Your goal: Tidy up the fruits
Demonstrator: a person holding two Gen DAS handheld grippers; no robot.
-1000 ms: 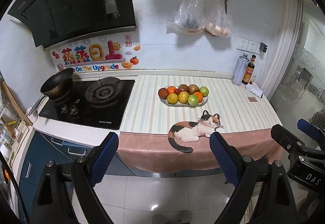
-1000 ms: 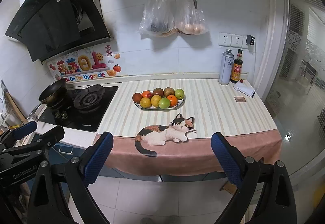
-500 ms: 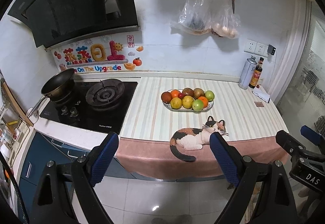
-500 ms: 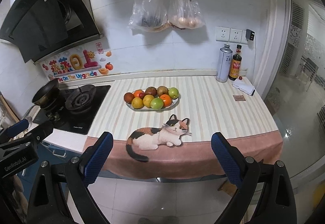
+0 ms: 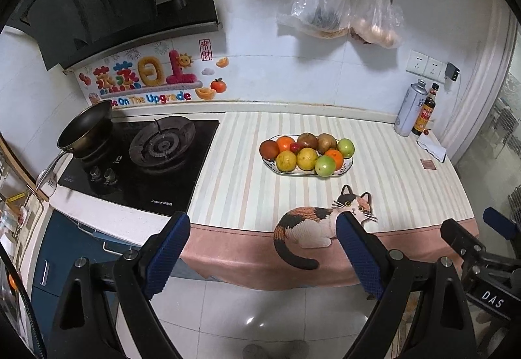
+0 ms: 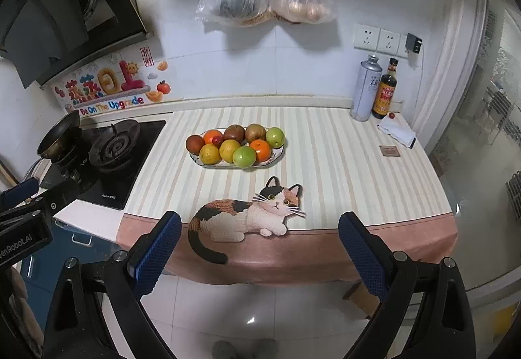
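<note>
Kitchen corner, white tiled wall, gas stove point(image 5: 156, 153) at left with a dark pan point(image 5: 86, 126) on the far burner. Striped cloth point(image 5: 390, 183) covers the table, pink border hanging over the front edge; a calico cat figure point(image 6: 250, 215) lies at that edge.

Fruit plate point(image 6: 198, 160): oval, patterned rim, mid-table, just behind the cat. Piled full. Two green apples point(image 6: 244, 157), two oranges point(image 6: 260, 149), two yellow citrus point(image 6: 229, 150), three brownish-red fruits along the back and left end, one small red fruit wedged among them. All touching, none off the plate.

Spray can point(image 6: 366, 88) and sauce bottle point(image 6: 384, 90) stand at the far right corner, well apart from the fruit.

Left hand-held gripper point(image 5: 260, 241): blue pads spread wide, nothing between them, held off the table's front edge over the floor. Right hand-held gripper point(image 6: 259, 243): likewise wide apart, empty, touching nothing.
</note>
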